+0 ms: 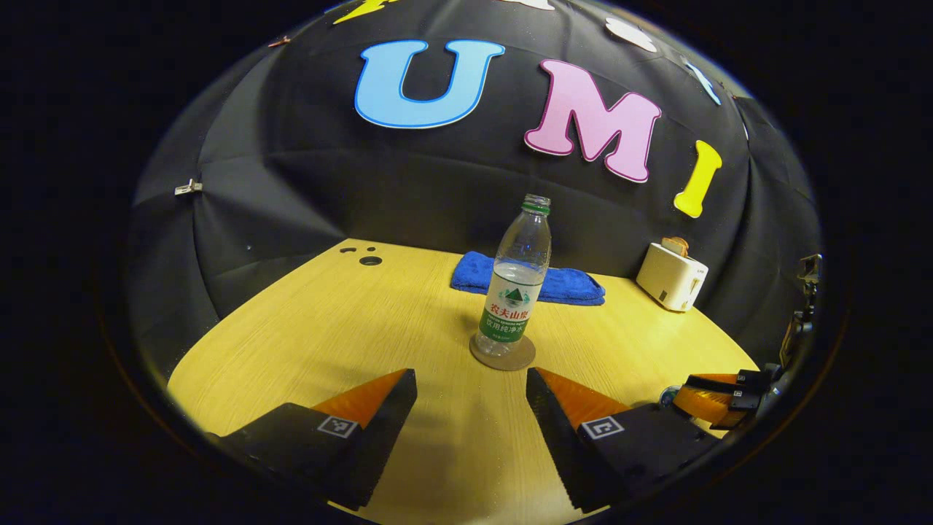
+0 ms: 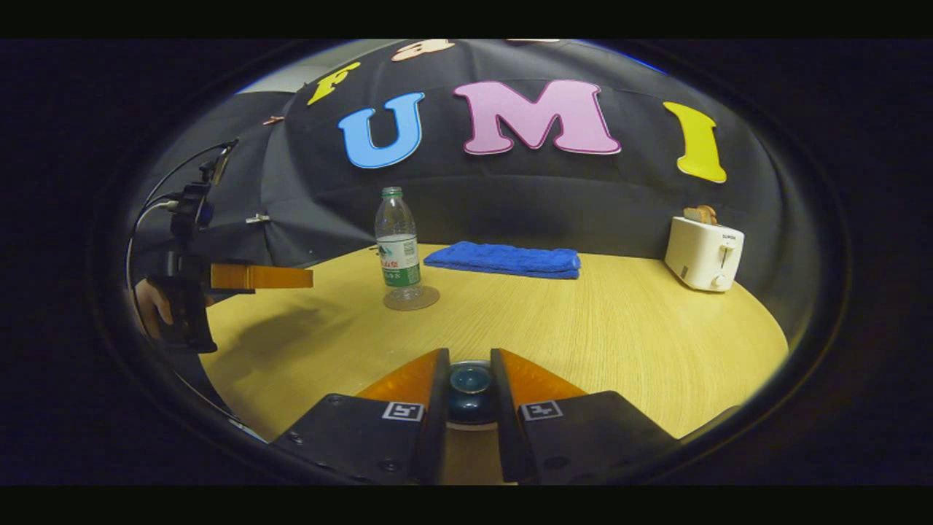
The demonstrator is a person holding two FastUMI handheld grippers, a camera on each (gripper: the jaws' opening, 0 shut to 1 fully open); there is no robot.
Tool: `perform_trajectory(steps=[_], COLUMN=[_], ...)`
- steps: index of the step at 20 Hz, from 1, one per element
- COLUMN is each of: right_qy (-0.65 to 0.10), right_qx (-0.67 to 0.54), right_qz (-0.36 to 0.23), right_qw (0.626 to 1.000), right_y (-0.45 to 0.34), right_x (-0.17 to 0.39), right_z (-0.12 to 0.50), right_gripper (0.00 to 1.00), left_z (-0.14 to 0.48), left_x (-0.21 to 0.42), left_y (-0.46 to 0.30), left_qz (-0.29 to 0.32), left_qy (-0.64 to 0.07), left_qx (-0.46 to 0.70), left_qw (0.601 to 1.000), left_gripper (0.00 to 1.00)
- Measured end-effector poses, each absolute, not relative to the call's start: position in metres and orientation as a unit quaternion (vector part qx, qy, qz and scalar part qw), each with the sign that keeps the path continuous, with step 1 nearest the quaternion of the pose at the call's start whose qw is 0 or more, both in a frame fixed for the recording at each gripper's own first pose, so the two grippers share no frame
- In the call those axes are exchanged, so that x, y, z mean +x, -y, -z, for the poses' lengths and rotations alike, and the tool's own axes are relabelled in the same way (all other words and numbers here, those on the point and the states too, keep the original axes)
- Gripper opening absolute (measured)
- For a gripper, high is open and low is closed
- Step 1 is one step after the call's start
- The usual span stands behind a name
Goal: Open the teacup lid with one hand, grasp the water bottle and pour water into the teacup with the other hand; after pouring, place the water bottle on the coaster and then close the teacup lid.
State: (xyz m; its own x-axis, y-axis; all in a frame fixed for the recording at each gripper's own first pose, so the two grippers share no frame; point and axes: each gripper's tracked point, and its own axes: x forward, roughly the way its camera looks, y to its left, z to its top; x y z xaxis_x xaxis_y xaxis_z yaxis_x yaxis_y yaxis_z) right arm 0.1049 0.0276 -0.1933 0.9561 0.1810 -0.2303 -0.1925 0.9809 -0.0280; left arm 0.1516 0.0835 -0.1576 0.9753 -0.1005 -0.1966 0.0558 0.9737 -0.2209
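An uncapped clear water bottle (image 1: 519, 284) with a green label stands upright on a round coaster (image 1: 522, 358) mid-table. My left gripper (image 1: 471, 386) is open just short of it, with nothing between its fingers. In the right gripper view the bottle (image 2: 397, 251) and coaster (image 2: 428, 299) are far left, and the left gripper (image 2: 291, 277) hovers beside them in a hand (image 2: 146, 306). My right gripper (image 2: 470, 364) is shut on the dark round knob of the teacup lid (image 2: 470, 384); the cup below is hidden. The right gripper (image 1: 718, 397) also appears at the left gripper view's lower right.
A folded blue towel (image 1: 576, 284) (image 2: 503, 260) lies at the back of the wooden table (image 1: 328, 328). A white toaster (image 1: 670, 277) (image 2: 703, 254) holding bread stands at the back right. Two small holes (image 1: 368, 259) mark the table's far left.
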Motion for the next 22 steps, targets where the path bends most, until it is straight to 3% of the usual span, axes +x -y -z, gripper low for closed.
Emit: perform_trajectory(steps=[4,7,9,11,18,19,22], right_qy=[-0.122,-0.126,-0.113,-0.105,-0.071,-0.065,-0.044], right_qx=[-0.019,-0.024,-0.025,-0.028,-0.024,-0.024,-0.026], right_qz=[-0.096,-0.097,-0.096,-0.092,-0.071,-0.066,-0.052], right_qw=[0.988,0.987,0.989,0.990,0.995,0.995,0.997], right_y=[-0.026,-0.025,-0.025,-0.023,-0.010,-0.007,0.004], right_x=[0.106,0.103,0.100,0.098,0.077,0.073,0.056], right_z=[0.194,0.187,0.169,0.149,0.056,0.041,-0.004], right_gripper=[0.32,0.63,0.76,1.00,1.00,0.96,1.00], left_z=[0.151,0.132,0.113,0.093,-0.004,-0.018,-0.056], left_x=[0.146,0.141,0.136,0.130,0.089,0.080,0.051], left_y=[-0.079,-0.079,-0.080,-0.083,-0.103,-0.105,-0.112], left_qz=[0.042,0.041,0.039,0.035,0.004,-0.001,-0.026], left_qy=[-0.102,-0.088,-0.074,-0.065,0.006,0.017,0.046], left_qx=[-0.106,-0.102,-0.100,-0.101,-0.106,-0.105,-0.105], left_qw=[0.988,0.990,0.991,0.992,0.994,0.994,0.993], left_gripper=[0.95,0.95,0.95,0.95,0.95,0.95,0.95])
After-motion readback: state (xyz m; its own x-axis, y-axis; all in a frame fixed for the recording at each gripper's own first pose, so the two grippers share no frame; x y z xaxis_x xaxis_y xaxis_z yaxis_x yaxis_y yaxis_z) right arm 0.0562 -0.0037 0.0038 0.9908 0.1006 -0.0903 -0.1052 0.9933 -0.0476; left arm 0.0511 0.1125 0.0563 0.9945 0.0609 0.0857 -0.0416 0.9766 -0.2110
